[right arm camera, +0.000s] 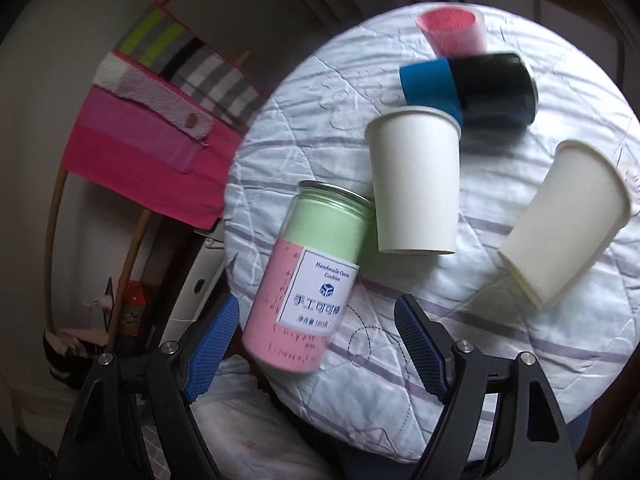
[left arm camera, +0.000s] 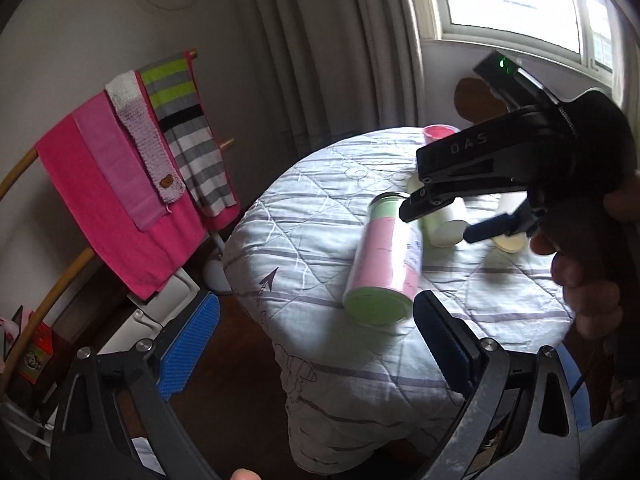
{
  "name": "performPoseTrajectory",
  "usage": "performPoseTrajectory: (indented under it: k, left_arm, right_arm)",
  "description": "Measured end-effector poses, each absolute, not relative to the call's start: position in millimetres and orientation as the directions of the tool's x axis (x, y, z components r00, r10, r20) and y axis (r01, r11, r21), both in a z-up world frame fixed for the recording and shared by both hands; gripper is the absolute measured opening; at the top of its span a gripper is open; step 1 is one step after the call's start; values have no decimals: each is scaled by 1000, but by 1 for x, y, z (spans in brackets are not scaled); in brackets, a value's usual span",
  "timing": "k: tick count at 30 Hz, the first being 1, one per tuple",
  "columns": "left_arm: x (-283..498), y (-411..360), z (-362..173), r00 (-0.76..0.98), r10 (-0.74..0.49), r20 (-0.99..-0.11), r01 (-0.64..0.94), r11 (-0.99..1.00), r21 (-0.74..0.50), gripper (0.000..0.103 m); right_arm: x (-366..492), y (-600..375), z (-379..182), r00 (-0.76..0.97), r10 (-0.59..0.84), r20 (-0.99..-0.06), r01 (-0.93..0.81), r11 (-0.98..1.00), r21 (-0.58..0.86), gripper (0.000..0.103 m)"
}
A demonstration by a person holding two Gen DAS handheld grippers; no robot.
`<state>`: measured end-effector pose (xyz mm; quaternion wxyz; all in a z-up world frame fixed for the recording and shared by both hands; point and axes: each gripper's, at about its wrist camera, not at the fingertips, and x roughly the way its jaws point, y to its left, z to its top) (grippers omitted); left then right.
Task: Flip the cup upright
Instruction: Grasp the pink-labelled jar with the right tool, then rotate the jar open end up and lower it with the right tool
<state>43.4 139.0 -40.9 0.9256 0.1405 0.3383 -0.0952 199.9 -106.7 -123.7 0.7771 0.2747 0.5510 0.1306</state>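
Both tongs gape wide, holding nothing. Right tongs (right arm camera: 318, 342) hover nearer the white cup (right arm camera: 414, 180) lying on the bench (right arm camera: 520, 360) ahead, past the canister (right arm camera: 310, 276); its long axis runs away, rim farthest. Left tongs (left arm camera: 316, 344) hang farther back.

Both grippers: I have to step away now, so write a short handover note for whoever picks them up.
Left gripper: open, empty, short of the table.
Right gripper: open, empty, over the near table edge.
Two white paper cups lie on their sides: one mid-table, one to its right. A cookie canister, a pink cup and a blue-and-black container also lie there.
Done: nothing.
Left: grasp a cup and stand it upright.
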Motion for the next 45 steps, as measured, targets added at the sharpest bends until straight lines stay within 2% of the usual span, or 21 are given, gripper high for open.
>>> performPoseTrajectory:
  k: [12,21,24,26,36,40,45]
  left_arm:
    - [74,159,-57,733,-53,-678,237,955,181,99]
    - [87,166,-70,709,-46,-704,229,959,168,99]
    - [88,167,-73,704,-46,-709,230,959,166,99]
    - [89,167,-74,702,-47,-711,231,959,165,99]
    - [89,167,-77,695,-49,-718,227,961,155,99]
    - [87,168,-74,699,-52,-713,226,963,150,99]
    - [84,170,-74,701,-52,-711,220,964,146,99]
  right_arm:
    - [241,-92,-151,315,526,-790,242,760,603,81]
    - [254,-91,-169,290,535,-794,256,756,603,81]
    - [252,-91,-168,303,535,-788,232,761,606,79]
    - [251,-91,-166,311,534,-786,217,766,606,74]
    - [246,-89,-162,307,572,-761,159,757,633,73]
    - [237,-83,-144,319,597,-736,82,756,649,73]
    - [231,-78,-107,451,507,-735,-91,845,527,72]
